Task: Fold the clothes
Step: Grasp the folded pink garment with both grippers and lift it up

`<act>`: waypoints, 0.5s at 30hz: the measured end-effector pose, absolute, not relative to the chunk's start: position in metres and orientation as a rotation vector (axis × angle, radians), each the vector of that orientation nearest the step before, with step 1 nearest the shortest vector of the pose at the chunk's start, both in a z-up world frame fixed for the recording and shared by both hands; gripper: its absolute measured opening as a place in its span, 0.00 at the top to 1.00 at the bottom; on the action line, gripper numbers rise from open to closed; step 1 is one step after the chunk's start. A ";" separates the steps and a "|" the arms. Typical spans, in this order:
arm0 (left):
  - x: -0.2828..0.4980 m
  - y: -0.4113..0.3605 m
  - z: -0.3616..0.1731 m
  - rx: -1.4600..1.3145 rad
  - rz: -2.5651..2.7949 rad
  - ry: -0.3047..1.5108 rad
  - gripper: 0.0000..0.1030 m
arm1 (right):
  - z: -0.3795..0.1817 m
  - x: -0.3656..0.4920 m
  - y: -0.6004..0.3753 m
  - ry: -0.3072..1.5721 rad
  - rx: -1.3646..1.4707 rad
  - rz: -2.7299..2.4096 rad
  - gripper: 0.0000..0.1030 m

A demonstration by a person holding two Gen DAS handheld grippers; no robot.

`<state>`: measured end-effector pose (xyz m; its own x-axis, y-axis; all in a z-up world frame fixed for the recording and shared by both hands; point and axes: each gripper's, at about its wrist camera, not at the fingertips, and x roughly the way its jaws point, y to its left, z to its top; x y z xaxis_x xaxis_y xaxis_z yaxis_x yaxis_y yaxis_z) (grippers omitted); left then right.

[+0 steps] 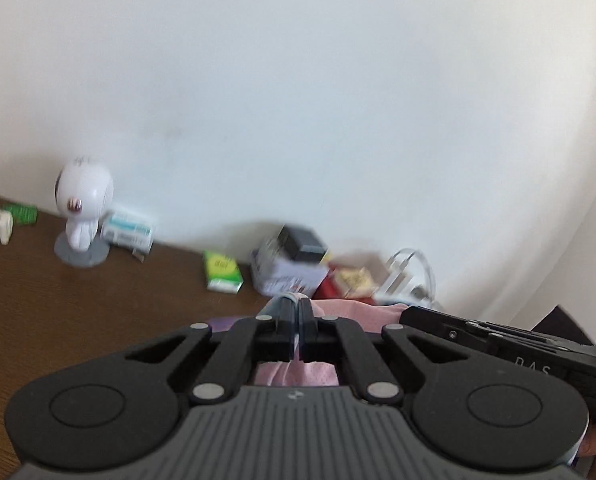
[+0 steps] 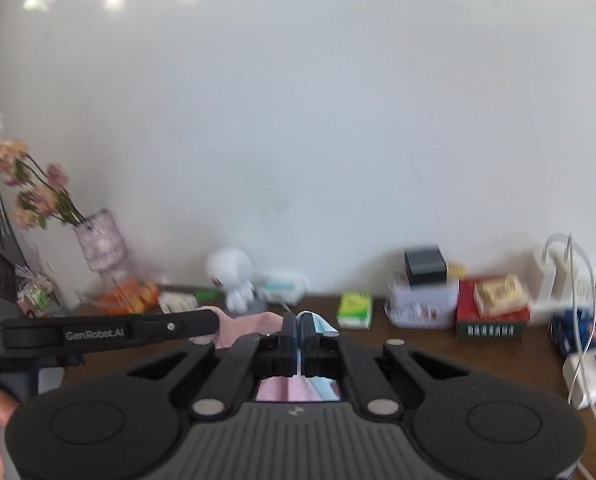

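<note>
A pink garment (image 1: 349,308) with a pale blue part (image 2: 321,326) is held up off the brown table between both grippers. My left gripper (image 1: 296,303) is shut on a top edge of the cloth, and pink fabric hangs under its jaws. My right gripper (image 2: 298,320) is shut on another edge, where pink and blue cloth show below the fingers. The two grippers are close together: the right one (image 1: 405,316) enters the left wrist view from the right, the left one (image 2: 214,320) crosses the right wrist view from the left. Most of the garment is hidden.
Along the white wall on the table (image 1: 58,312) stand a white robot figurine (image 1: 82,208), a green box (image 1: 222,272), a white box with a dark box on it (image 2: 423,292), a red box (image 2: 491,312), a flower vase (image 2: 100,244) and a power strip with white cables (image 2: 577,368).
</note>
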<state>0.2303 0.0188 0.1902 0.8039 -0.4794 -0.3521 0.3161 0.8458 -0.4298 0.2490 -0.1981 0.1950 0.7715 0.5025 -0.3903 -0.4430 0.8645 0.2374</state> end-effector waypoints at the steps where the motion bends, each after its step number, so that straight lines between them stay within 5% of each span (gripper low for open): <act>1: 0.218 0.019 0.203 -0.359 -0.440 0.440 0.99 | 0.220 0.233 -0.198 0.402 0.132 0.530 1.00; 8: 0.136 0.018 0.281 -0.294 -0.447 0.272 0.99 | 0.336 0.112 -0.199 0.095 0.069 0.560 1.00; 15: 0.053 0.017 0.358 -0.227 -0.452 0.104 0.99 | 0.356 0.086 -0.188 0.061 0.053 0.574 1.00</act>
<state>0.0533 0.0174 0.3580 0.8949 -0.4434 -0.0497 0.4202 0.8750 -0.2403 0.0860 -0.1877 0.3561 0.8380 0.5440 -0.0430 -0.5409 0.8384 0.0676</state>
